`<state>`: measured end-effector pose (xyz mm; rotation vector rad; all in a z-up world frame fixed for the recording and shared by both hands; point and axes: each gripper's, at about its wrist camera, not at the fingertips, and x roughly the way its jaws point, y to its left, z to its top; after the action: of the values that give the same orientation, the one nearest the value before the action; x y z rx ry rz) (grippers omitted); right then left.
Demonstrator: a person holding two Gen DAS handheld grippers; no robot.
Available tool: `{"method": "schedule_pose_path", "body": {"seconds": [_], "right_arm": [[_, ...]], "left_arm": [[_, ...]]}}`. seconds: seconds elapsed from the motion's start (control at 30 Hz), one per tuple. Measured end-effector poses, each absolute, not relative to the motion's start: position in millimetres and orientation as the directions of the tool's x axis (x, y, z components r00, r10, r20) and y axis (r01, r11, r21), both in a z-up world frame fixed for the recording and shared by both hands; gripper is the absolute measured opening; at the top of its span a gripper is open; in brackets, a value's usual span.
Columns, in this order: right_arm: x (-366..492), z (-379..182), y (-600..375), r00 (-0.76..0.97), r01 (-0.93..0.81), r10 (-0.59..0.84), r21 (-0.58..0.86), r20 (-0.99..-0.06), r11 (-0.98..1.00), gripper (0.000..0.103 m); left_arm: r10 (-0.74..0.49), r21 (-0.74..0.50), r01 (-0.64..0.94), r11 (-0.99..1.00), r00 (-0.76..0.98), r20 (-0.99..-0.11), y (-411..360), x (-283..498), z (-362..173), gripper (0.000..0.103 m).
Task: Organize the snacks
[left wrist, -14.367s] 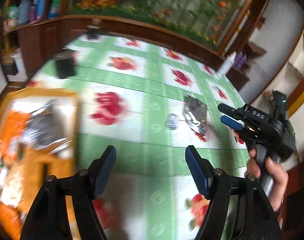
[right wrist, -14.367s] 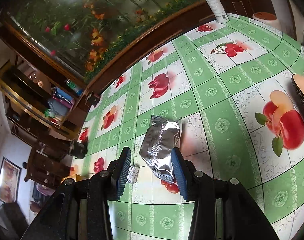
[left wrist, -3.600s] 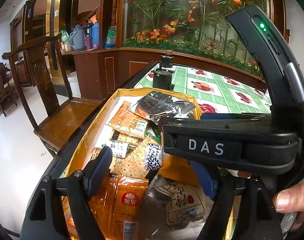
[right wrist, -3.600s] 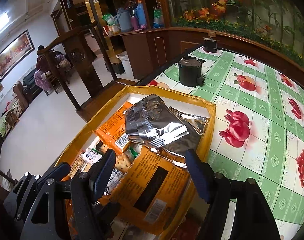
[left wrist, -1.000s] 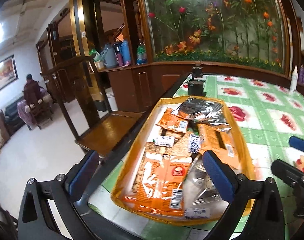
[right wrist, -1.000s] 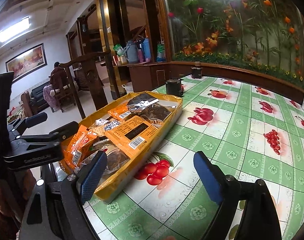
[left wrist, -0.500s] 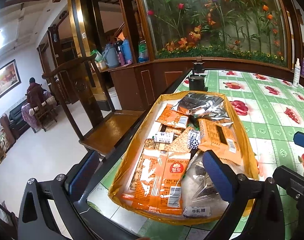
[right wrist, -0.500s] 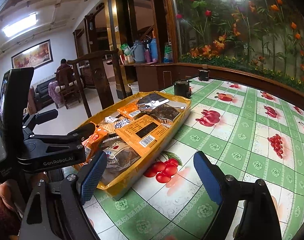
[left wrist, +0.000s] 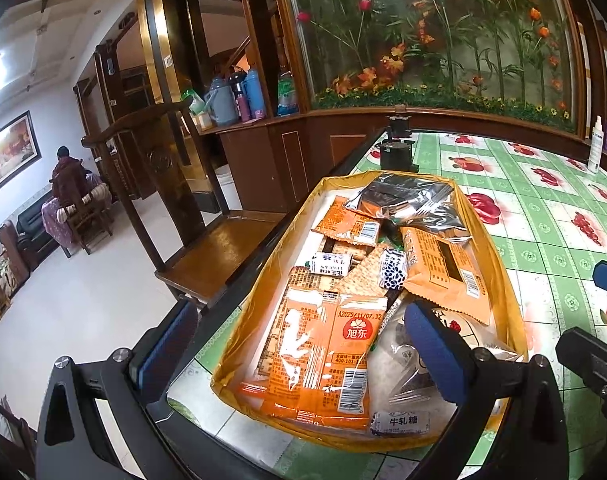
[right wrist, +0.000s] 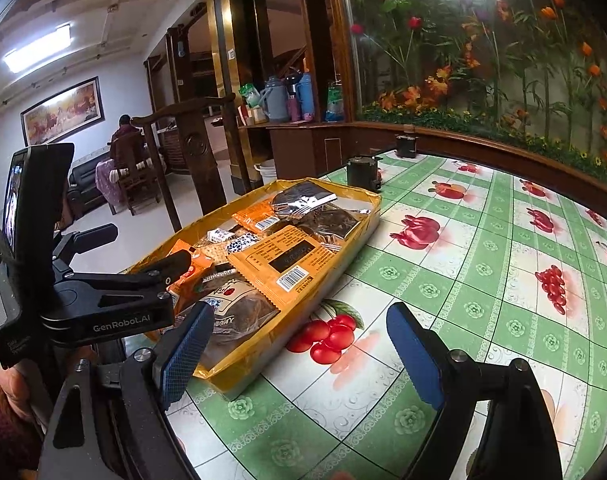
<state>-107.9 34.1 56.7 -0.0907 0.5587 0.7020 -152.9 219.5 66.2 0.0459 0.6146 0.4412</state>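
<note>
Since 3.6 s ago both grippers have pulled back from the tray; the silver foil packet carried over earlier now lies in it.

Left wrist view: left gripper (left wrist: 299, 344) spread wide, holding nothing. The shallow yellow-orange cardboard tray (left wrist: 509, 312) sits straight ahead on the green-and-white fruit-print counter (left wrist: 543, 248), its near end between and just past the blue pads. Nearest the gripper lies an orange cracker packet with a red logo (left wrist: 323, 356); beside it a clear bag of dark snack (left wrist: 399, 376). Mid-tray, a small blue-and-white patterned candy (left wrist: 392, 274) and an orange flat packet with a dark window (left wrist: 443, 268). At the far end, the silver foil packet (left wrist: 413, 200). A black round canister (left wrist: 397, 156) stands beyond the tray.

Right wrist view: right gripper (right wrist: 299, 356) also wide, nothing between the pads. The tray (right wrist: 259, 360) lies ahead to its left, near corner just beside the left pad. The left gripper (right wrist: 143, 252) hovers at the tray's near left end.
</note>
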Motion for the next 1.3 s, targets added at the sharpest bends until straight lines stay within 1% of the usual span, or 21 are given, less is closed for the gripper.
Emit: {"method": "schedule_pose_path", "body": {"seconds": [1.0, 1.3], "right_arm": [[-106.0, 56.9, 31.3, 0.627, -0.625, 0.583, 0.112, -0.517, 0.772, 0.091], [-106.0, 57.0, 30.8, 0.628, -0.625, 0.582, 0.110, -0.517, 0.773, 0.091]], "left_arm": [[0.426, 0.165, -0.407, 0.898, 0.713, -0.557, 224.3, -152.3, 61.3, 0.103], [0.443, 0.184, -0.415, 0.891, 0.709, -0.548, 222.4, -152.8, 59.9, 0.103]]}}
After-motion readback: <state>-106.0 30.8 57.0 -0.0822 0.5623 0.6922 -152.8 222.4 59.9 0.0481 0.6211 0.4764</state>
